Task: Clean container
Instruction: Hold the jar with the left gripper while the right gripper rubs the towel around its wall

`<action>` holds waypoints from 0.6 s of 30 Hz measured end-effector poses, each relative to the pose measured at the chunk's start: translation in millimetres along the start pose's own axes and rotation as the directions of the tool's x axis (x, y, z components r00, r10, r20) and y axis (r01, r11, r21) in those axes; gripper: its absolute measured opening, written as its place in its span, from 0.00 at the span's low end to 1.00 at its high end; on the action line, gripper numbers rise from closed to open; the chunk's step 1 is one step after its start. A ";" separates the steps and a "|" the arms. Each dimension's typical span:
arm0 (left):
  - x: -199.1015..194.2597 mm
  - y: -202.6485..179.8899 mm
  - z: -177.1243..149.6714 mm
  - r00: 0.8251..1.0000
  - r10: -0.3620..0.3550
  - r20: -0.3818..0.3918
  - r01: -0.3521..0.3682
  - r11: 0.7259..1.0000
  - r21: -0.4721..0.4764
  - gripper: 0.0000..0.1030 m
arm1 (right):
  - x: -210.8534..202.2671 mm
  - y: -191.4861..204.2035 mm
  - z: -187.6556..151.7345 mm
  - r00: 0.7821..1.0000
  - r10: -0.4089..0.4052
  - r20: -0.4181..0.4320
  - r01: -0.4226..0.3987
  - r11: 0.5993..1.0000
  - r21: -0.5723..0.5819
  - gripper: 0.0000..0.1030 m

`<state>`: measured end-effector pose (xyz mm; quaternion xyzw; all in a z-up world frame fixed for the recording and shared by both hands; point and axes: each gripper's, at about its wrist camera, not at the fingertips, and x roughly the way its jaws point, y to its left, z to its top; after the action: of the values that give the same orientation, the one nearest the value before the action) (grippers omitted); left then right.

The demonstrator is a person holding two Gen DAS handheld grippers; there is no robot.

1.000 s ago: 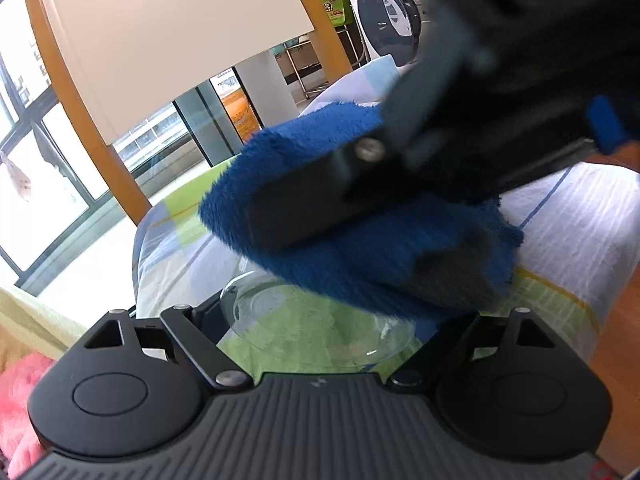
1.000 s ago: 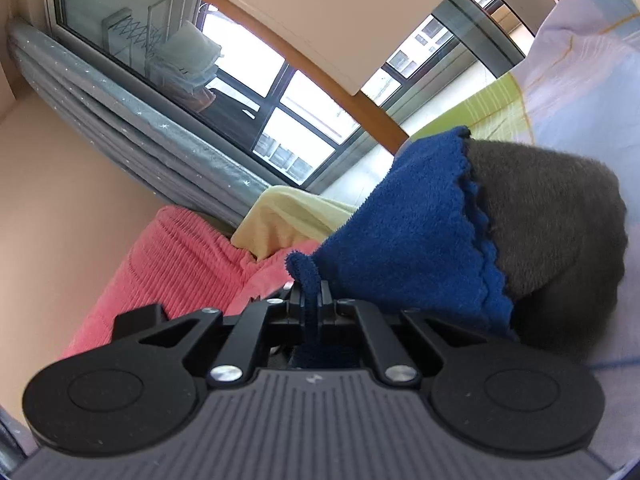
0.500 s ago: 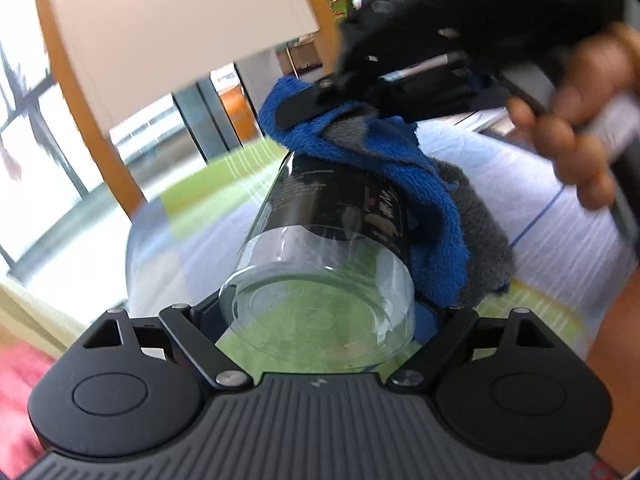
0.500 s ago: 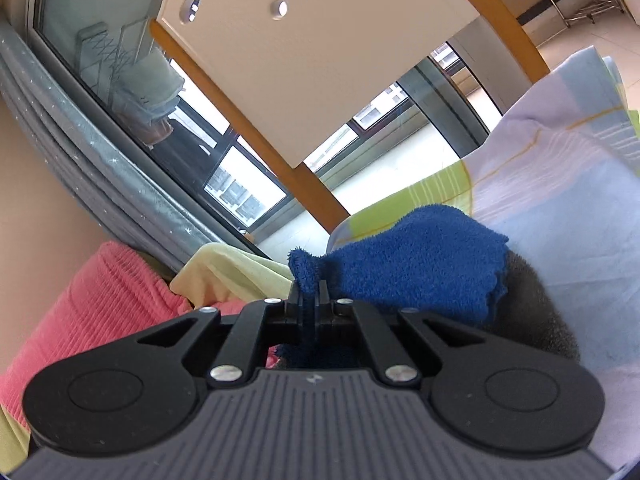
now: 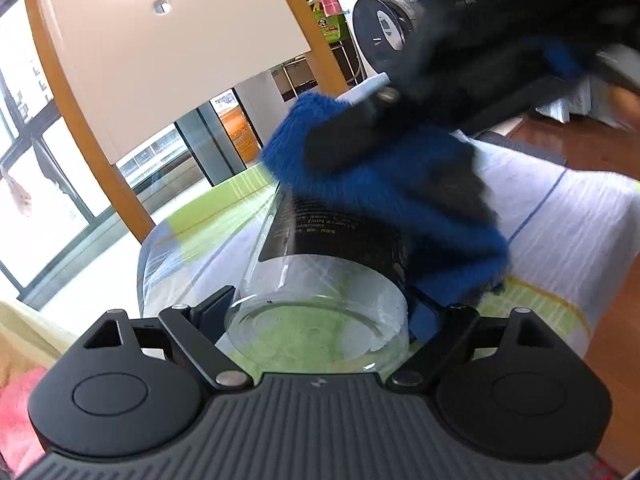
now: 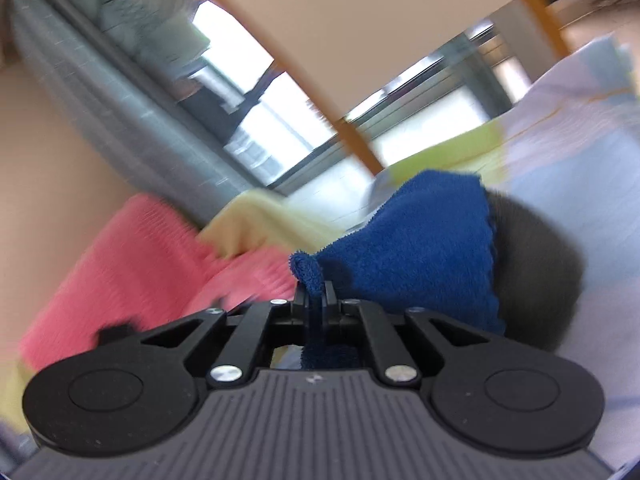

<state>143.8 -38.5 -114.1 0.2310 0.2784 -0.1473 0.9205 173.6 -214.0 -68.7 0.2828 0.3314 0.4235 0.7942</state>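
Observation:
My left gripper is shut on a clear glass container with a black label, gripped near its base and tilted away from the camera. A blue and grey cloth is draped over the container's far end and right side. My right gripper is seen from the left wrist view above the container, shut on that cloth. In the right wrist view my right gripper pinches a corner of the blue cloth; the container is hidden under the cloth.
A table under a checked cloth of white, blue and green lies below. A wooden chair back stands behind it. Pink fabric and yellow fabric lie to the left. A washing machine is far behind.
The right gripper with the cloth moved down over the container, lifted off to its far end, then came back down over the top and right side. The left gripper held still.

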 end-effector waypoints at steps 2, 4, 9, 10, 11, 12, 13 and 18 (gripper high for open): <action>0.9 0.0 1.0 1.000 0.002 0.003 -0.002 1.000 -0.003 0.85 | 9.3 3.7 -8.5 0.999 0.010 -0.031 -0.011 1.000 -0.009 0.05; 2.6 -2.0 0.4 1.000 0.006 -0.003 -0.006 1.000 0.008 0.85 | 17.1 -2.8 -11.6 1.000 0.023 -0.018 -0.023 1.000 0.018 0.05; 4.3 -4.9 -2.0 1.000 0.009 -0.004 -0.009 0.999 0.030 0.84 | 27.4 -27.5 -0.7 0.998 0.026 0.063 -0.032 0.995 0.097 0.01; 5.0 -4.8 -1.7 1.000 0.008 -0.005 -0.008 1.000 0.029 0.84 | 28.7 -28.8 3.3 0.997 0.006 0.075 -0.012 0.997 0.081 0.00; 5.6 -4.8 -1.4 1.000 0.008 -0.006 -0.008 1.000 0.028 0.84 | 29.1 -30.0 8.1 0.996 -0.019 0.088 0.013 0.998 0.069 0.00; 6.2 -5.0 -1.3 1.000 0.008 -0.006 -0.008 1.000 0.029 0.84 | 29.3 -31.3 13.0 0.994 -0.045 0.101 0.039 0.998 0.057 0.00; 6.8 -5.0 -1.3 1.000 0.008 -0.006 -0.008 1.000 0.029 0.84 | 29.4 -32.5 17.9 0.991 -0.071 0.114 0.066 0.997 0.046 0.00; 10.1 6.3 1.8 0.999 -0.038 -0.020 0.037 0.998 -0.052 0.85 | 30.0 -35.4 35.2 0.983 -0.136 0.120 0.135 0.991 0.017 0.00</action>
<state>155.2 -35.6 -116.5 0.2032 0.2959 -0.1550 0.9204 230.4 -211.1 -81.4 0.2882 0.3029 0.3489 0.8387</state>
